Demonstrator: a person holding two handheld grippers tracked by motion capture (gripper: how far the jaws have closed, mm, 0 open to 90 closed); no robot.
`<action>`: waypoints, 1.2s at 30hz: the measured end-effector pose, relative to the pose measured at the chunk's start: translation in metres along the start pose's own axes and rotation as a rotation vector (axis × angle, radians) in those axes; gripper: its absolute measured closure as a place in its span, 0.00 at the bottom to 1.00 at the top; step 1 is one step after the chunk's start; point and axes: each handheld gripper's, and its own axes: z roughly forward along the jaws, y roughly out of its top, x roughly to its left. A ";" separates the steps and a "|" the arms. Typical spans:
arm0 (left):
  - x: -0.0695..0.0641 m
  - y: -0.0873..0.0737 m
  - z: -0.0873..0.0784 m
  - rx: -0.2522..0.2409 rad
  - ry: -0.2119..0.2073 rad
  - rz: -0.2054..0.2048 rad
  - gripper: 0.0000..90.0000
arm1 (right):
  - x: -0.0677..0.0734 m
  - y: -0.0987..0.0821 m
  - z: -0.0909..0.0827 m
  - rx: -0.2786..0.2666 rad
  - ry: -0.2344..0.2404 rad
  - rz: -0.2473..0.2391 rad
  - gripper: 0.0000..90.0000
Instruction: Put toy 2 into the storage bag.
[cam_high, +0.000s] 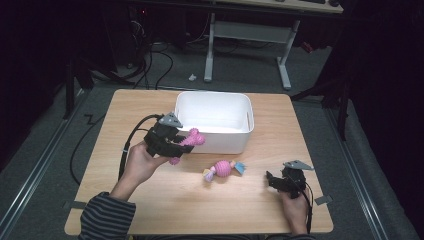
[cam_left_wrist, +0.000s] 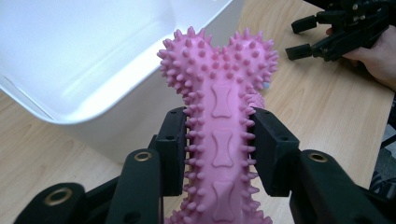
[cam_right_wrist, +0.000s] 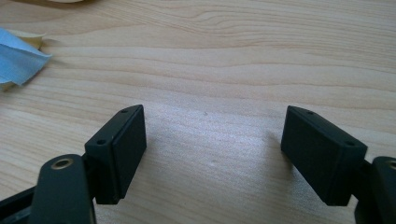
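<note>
Left tool (cam_left_wrist: 219, 149) pinching pink spiked bone toy (cam_left_wrist: 219, 102), lower end cut off at bottom frame edge, right tool (cam_right_wrist: 212, 154) spread over bare worktop (cam_right_wrist: 224, 60), no readable writing

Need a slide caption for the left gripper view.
Left tool clamps a spiky pink bone toy beside the white bin.

Open tabletop (cam_high: 150, 200) near the person; white bin (cam_high: 214, 122) and, seemingly, candy-shaped toy (cam_high: 223, 169) mid-table.

Dim room; grey carpet floor (cam_high: 45, 165); white-legged desk (cam_high: 248, 35) behind; cables (cam_high: 155, 60) on floor.
</note>
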 end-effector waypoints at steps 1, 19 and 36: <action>0.002 0.003 -0.001 0.001 0.002 0.004 0.65 | 0.000 0.000 0.000 0.000 0.000 0.001 0.25; 0.024 0.041 0.006 0.007 0.026 0.008 0.65 | 0.000 0.000 0.000 0.000 0.004 0.002 0.25; 0.039 0.059 0.026 -0.014 0.023 -0.020 0.65 | 0.000 0.000 0.000 0.000 0.003 -0.002 0.25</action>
